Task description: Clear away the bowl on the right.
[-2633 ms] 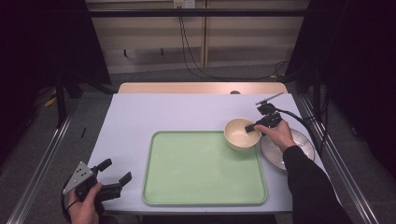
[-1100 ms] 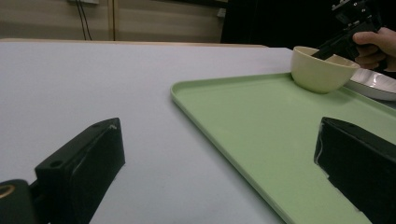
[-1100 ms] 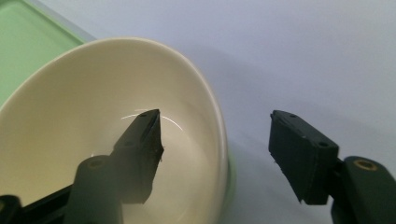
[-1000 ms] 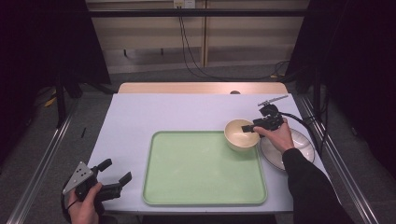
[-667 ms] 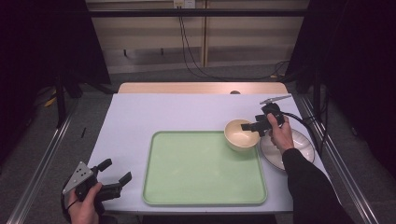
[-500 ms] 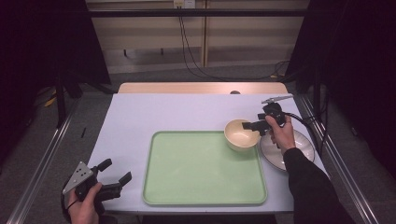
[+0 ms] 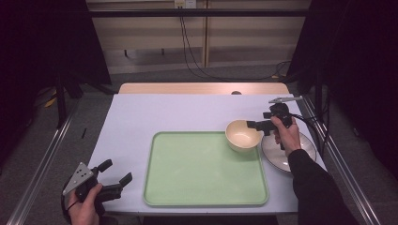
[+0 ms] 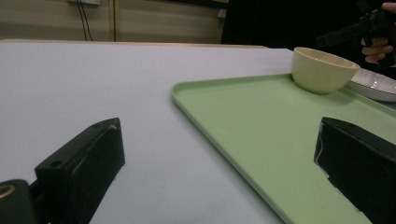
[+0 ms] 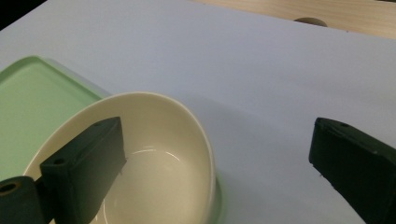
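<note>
At the near left corner of the table (image 7: 141,122), the left gripper (image 7: 116,179) rests with its jaws wide apart and nothing between them. The green tray (image 7: 197,173) lies in the middle, and the cream bowl (image 7: 242,135) sits upright on its far right corner. The right gripper (image 7: 253,124) hovers just over the bowl's right rim; its jaws have just been opening and stand apart, free of the bowl. A grey plate (image 7: 281,154) lies just beside the tray.

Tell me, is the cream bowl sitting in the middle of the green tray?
No, the cream bowl sits at the far right corner of the green tray, next to the plate.
</note>
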`<move>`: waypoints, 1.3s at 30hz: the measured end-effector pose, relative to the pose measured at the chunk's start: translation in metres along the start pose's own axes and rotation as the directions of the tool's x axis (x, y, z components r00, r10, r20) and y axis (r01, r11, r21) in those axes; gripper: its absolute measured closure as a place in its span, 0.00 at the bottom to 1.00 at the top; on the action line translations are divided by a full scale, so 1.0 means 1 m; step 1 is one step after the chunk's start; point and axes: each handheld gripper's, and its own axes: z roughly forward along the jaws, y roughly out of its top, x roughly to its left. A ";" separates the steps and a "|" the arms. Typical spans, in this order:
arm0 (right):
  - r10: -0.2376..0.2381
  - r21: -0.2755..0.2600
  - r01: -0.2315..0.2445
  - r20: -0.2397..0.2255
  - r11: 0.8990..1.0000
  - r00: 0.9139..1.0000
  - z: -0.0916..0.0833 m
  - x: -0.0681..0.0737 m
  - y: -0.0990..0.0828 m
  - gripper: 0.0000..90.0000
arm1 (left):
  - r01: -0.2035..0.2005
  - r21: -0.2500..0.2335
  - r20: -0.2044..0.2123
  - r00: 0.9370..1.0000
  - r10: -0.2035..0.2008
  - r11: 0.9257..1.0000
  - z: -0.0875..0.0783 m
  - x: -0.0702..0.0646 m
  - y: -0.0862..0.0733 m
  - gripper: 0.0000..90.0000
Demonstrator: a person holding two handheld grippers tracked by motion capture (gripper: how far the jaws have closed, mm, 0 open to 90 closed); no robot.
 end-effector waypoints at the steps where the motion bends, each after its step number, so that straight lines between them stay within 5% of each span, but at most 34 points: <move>1: -0.004 0.001 0.004 -0.005 1.000 1.000 -0.002 0.000 0.000 0.04 | 0.000 0.000 0.000 1.000 0.000 1.000 0.000 0.000 0.000 0.02; 16: -0.037 -0.057 0.037 0.016 0.998 0.999 -0.034 0.006 -0.012 0.06 | -0.002 0.000 -0.007 1.000 0.002 1.000 0.000 0.000 0.000 0.02; 20: -0.012 -0.074 0.010 -0.026 0.997 1.000 -0.039 0.004 -0.017 0.07 | 0.001 0.000 -0.005 1.000 -0.001 1.000 0.000 0.000 0.000 0.02; 39: -0.018 -0.114 0.023 0.038 0.993 0.999 -0.071 0.002 -0.048 0.05 | 0.002 0.001 -0.010 1.000 -0.002 1.000 -0.001 0.000 0.000 0.02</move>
